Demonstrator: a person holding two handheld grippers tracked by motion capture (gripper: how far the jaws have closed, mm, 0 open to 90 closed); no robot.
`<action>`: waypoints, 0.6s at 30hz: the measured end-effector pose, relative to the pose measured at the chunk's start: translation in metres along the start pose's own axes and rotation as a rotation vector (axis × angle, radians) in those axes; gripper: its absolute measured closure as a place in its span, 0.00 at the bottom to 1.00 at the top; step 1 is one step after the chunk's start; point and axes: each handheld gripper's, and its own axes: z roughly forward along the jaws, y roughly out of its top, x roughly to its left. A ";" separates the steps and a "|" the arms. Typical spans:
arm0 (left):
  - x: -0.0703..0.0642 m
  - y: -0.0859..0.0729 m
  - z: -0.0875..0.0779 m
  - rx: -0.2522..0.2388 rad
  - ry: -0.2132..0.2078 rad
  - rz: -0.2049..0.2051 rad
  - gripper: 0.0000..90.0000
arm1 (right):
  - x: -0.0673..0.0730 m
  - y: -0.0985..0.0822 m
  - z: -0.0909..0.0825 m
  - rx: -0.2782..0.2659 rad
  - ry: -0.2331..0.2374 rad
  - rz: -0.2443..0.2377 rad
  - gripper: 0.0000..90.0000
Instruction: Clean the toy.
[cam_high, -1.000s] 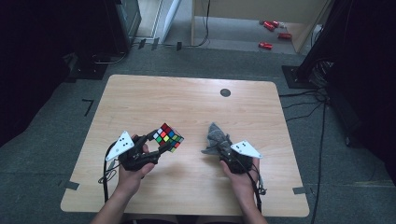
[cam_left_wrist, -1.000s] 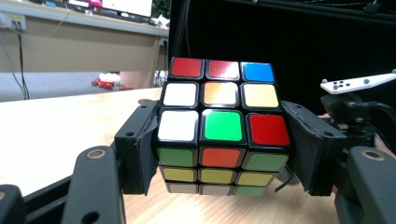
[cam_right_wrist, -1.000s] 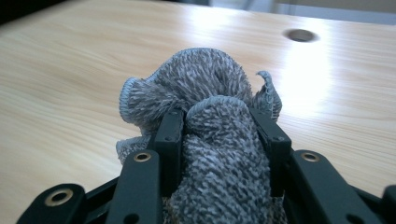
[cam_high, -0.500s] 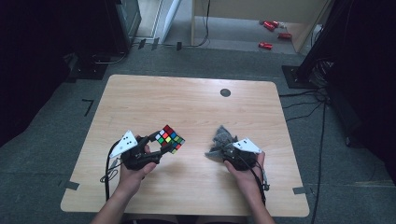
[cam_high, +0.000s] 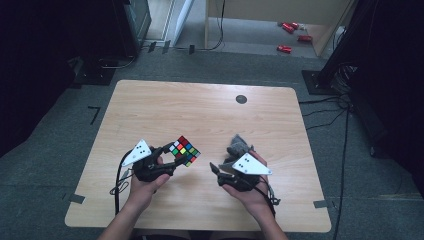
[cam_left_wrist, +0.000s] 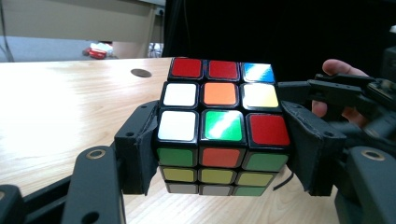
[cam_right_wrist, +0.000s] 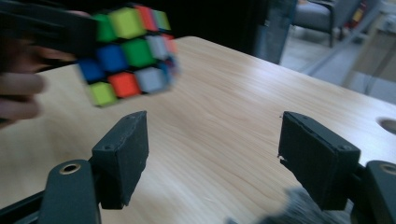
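The left gripper (cam_left_wrist: 219, 154) clamps the cube (cam_left_wrist: 219, 126) firmly; the right gripper (cam_right_wrist: 212, 156), jaws just opening wide and empty, should square up to a cube face before closing.

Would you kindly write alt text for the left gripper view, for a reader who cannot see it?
The left gripper clamps a scrambled puzzle cube between its two black jaws, above a light wooden table. At the right edge are another gripper's black arm and fingertips behind it; beyond the table it is dark.
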 end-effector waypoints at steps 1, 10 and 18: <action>-0.001 0.000 0.001 0.003 -0.003 0.004 0.38 | 0.007 0.001 0.002 -0.002 0.020 -0.015 0.27; -0.016 0.000 0.008 0.014 -0.043 0.013 0.38 | 0.044 0.003 0.013 0.010 0.030 -0.106 0.19; -0.027 -0.003 0.014 0.036 -0.071 0.021 0.38 | 0.055 0.000 0.016 0.001 -0.045 -0.172 0.26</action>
